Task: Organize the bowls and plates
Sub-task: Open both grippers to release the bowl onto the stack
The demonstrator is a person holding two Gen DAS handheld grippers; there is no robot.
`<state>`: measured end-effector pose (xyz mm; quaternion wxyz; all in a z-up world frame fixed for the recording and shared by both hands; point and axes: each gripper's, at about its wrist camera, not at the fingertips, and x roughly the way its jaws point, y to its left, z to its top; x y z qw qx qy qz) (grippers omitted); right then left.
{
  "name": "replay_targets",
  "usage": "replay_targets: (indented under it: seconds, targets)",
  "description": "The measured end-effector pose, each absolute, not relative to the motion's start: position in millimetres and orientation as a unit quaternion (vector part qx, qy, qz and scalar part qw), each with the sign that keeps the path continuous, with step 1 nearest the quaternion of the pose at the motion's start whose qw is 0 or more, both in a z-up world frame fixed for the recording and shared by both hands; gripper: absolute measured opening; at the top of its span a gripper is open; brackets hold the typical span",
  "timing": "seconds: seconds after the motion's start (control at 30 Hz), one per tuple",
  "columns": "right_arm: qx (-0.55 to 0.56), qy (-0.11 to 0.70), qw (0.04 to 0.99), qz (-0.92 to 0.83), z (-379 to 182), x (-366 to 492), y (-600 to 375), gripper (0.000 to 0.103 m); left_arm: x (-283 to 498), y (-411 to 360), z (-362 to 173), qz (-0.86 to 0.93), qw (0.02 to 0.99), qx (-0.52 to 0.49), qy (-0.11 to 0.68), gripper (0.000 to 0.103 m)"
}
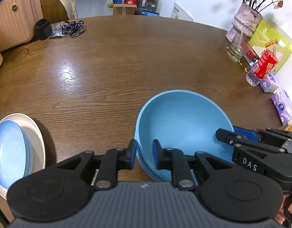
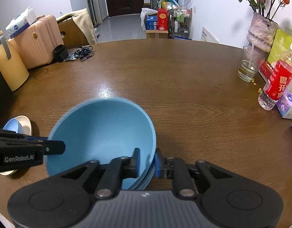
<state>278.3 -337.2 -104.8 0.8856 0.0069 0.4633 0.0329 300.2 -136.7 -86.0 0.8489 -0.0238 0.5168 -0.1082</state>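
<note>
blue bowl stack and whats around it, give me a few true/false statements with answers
1. Both grippers straddle the rim of the blue bowl. True: left gripper, right gripper.
2. The bowl holds soup. False: it is empty.
3. A light blue plate lies on a cream plate. True.
4. The plates sit to the right of the bowl. False: they are to its left.
5. The glass lies tipped over. False: it stands upright near the vase.
</note>
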Motion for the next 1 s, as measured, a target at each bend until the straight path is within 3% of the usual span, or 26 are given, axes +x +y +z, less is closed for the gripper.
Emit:
replay_targets:
  seconds: [0.13,0.2,0.3,0.33,0.4,0.53,0.57,1.0]
  targets:
    - [0.017,0.458,0.888,0.04,-102,275,-338,0.03,296,-135,-79,-0.107,0.859,-0.025,0.5,0.037]
    - [0.021,0.454,0.89,0.043,-99,273,-338,0.047,293,-133,-75,-0.102,0.864,-0.024,0.492,0.043]
    - [0.025,0.442,0.896,0.045,-93,268,-339,0.062,289,-127,-71,-0.096,0.87,-0.03,0.483,0.056]
    - [0.028,0.439,0.897,0.045,-91,267,-340,0.066,288,-124,-70,-0.093,0.872,-0.031,0.48,0.063]
    - [0.035,0.436,0.898,0.044,-89,265,-343,0.087,284,-119,-67,-0.089,0.876,-0.035,0.472,0.075]
    - [0.046,0.437,0.897,0.047,-86,260,-347,0.098,276,-110,-62,-0.082,0.884,-0.046,0.459,0.102]
    - [0.047,0.438,0.896,0.045,-86,260,-347,0.103,274,-108,-60,-0.082,0.885,-0.053,0.455,0.103]
    - [0.063,0.447,0.891,0.038,-87,243,-356,0.103,261,-89,-68,-0.057,0.871,-0.088,0.48,0.103]
